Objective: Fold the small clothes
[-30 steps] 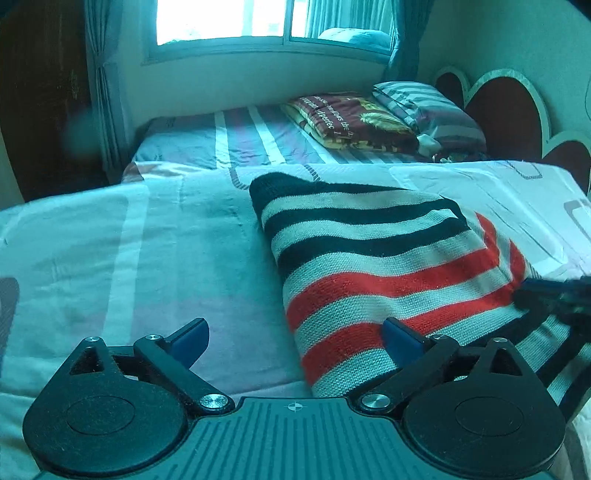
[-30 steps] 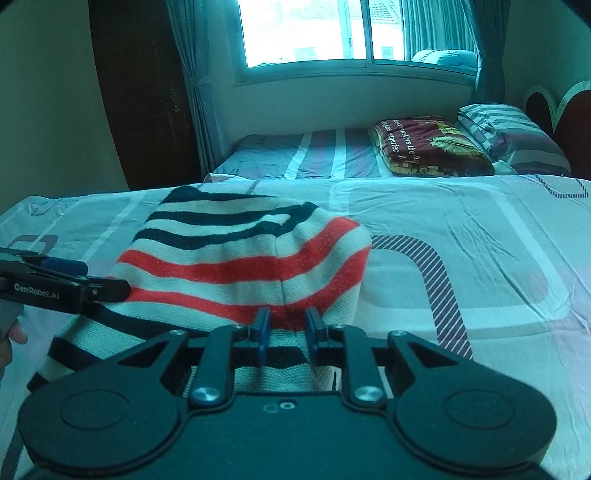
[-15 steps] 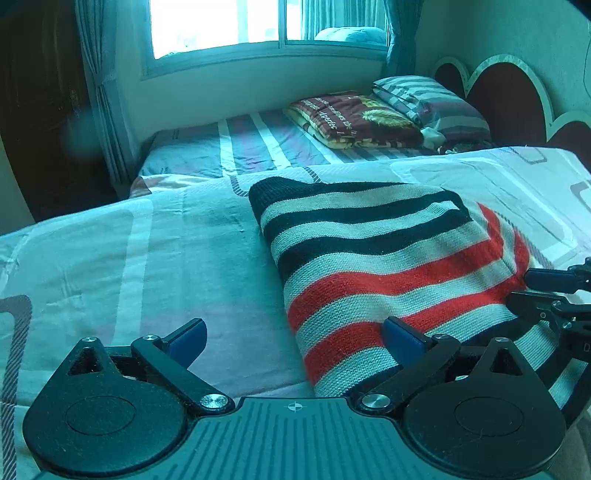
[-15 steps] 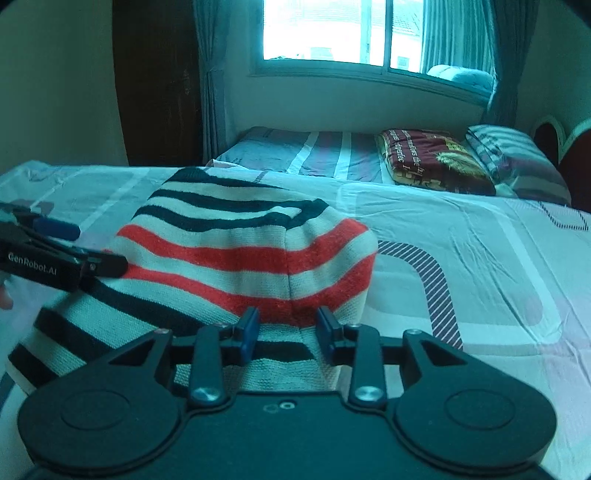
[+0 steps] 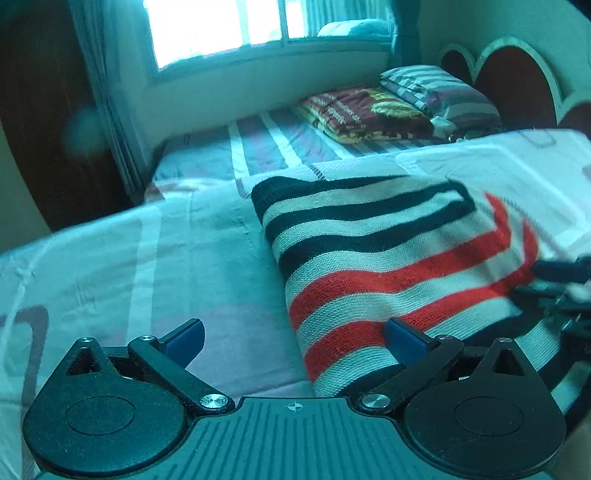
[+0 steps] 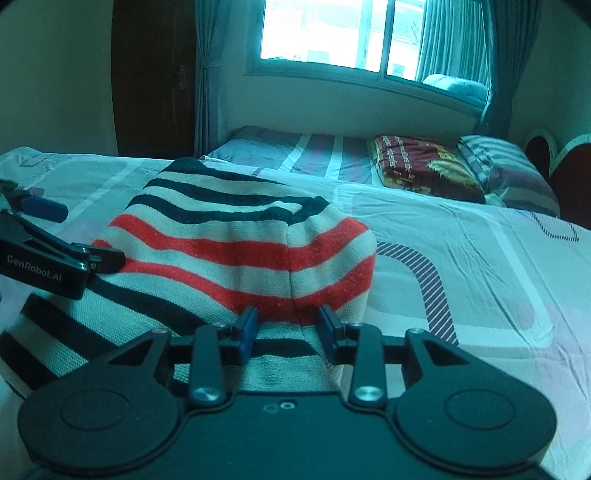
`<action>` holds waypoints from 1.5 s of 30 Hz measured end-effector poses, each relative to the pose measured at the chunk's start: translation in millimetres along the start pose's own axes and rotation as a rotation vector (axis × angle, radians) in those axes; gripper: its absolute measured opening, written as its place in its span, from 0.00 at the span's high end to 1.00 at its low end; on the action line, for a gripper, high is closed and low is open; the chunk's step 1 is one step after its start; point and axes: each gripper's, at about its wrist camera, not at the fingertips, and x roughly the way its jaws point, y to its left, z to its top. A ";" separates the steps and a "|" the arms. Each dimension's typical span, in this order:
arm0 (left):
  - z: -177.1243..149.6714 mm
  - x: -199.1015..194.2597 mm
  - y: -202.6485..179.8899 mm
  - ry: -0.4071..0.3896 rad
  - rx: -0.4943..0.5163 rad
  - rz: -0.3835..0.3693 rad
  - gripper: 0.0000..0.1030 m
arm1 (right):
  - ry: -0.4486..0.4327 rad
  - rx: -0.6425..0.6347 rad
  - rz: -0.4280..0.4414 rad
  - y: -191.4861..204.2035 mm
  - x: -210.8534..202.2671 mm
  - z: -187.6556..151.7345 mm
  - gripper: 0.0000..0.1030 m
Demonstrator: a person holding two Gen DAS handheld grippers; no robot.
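Observation:
A knit sweater (image 5: 388,251) with black, cream and red stripes lies folded on the bed sheet (image 5: 147,266). My left gripper (image 5: 295,338) stands wide open at its near left edge: one blue pad is over the knit, the other over bare sheet. From the right wrist view the sweater (image 6: 240,236) fills the middle, with the left gripper (image 6: 92,236) at its left side. My right gripper (image 6: 290,325) hangs low over the near red stripe; its jaws are opening, cloth shows in the gap, and the pads do not press it. It (image 5: 546,280) also enters the left wrist view at the right edge.
The patterned sheet (image 6: 461,258) spreads wide to the right of the sweater. Behind it lies a second bed with a dark red folded blanket (image 6: 421,166) and a striped pillow (image 6: 506,166). A headboard (image 5: 517,81) stands at the right, a window (image 6: 332,33) at the back.
The right gripper's jaws have spread apart from a narrow gap over the sweater's near edge. Both views have tilted slightly. The left gripper has stayed wide open.

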 end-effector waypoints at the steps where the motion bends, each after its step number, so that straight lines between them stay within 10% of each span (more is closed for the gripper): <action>1: 0.9 -8.4 4.4 -0.013 -0.018 -0.030 0.00 | 0.008 0.011 0.016 -3.6 -4.4 4.2 0.63; 6: -8.7 -31.3 24.7 -0.064 -0.039 -0.128 0.00 | -0.024 0.263 0.120 -53.3 -34.2 -1.6 0.28; 11: -26.1 -8.6 55.8 0.055 -0.214 -0.425 0.00 | 0.082 0.713 0.431 -128.2 -13.6 -33.4 0.26; 18: -41.8 24.8 68.9 0.161 -0.405 -0.600 0.03 | 0.174 0.763 0.572 -145.6 15.0 -51.6 0.27; 39: -13.1 51.9 58.9 0.169 -0.334 -0.579 0.28 | 0.210 0.706 0.715 -137.6 64.8 -34.0 0.61; 45: -3.7 51.5 39.6 0.168 -0.277 -0.512 0.21 | 0.209 0.653 0.669 -126.5 69.3 -22.5 0.60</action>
